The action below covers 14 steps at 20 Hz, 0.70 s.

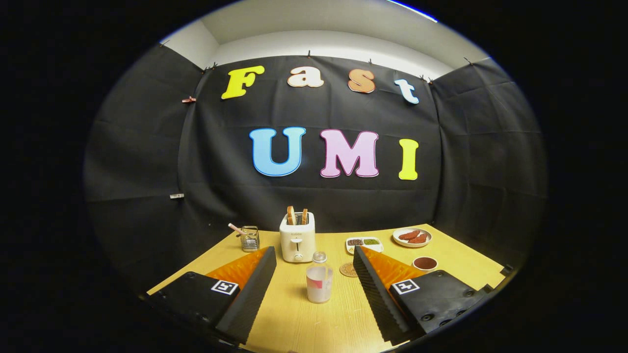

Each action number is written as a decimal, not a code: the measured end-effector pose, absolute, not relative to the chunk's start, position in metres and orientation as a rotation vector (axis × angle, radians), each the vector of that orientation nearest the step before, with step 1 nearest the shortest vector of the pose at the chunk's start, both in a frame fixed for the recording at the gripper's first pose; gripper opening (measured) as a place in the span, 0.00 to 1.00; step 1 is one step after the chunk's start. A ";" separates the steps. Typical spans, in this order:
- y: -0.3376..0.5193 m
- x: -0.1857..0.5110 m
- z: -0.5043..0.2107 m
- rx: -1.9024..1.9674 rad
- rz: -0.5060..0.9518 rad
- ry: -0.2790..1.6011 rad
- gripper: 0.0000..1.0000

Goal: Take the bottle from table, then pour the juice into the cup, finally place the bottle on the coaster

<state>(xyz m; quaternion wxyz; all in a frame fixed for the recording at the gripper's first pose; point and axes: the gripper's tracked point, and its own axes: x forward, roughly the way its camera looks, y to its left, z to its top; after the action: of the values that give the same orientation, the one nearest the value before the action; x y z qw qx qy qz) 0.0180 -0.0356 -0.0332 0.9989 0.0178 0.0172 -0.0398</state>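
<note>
Nothing done yet, I judge: bottle (319,277) stands untouched on the table (304,323), between my wide-apart jaws, coaster (349,269) just beside it, cup (425,264) beyond; grasp, pour, placing remain.

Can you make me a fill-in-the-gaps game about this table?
1. The gripper is wide ____, touching nothing.
2. The small clear plastic bottle stands between its two ____.
3. Two slices of bread stick up from the cream ____.
4. The round brown coaster lies flat on the ____ wooden table.

Missing words: open; fingers; toaster; yellow
</note>
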 end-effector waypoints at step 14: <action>-0.035 0.083 -0.120 -0.038 -0.085 0.133 0.97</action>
<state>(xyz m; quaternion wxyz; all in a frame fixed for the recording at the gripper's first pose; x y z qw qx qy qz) 0.0828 -0.0353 -0.1196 0.9967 -0.0189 0.0662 -0.0426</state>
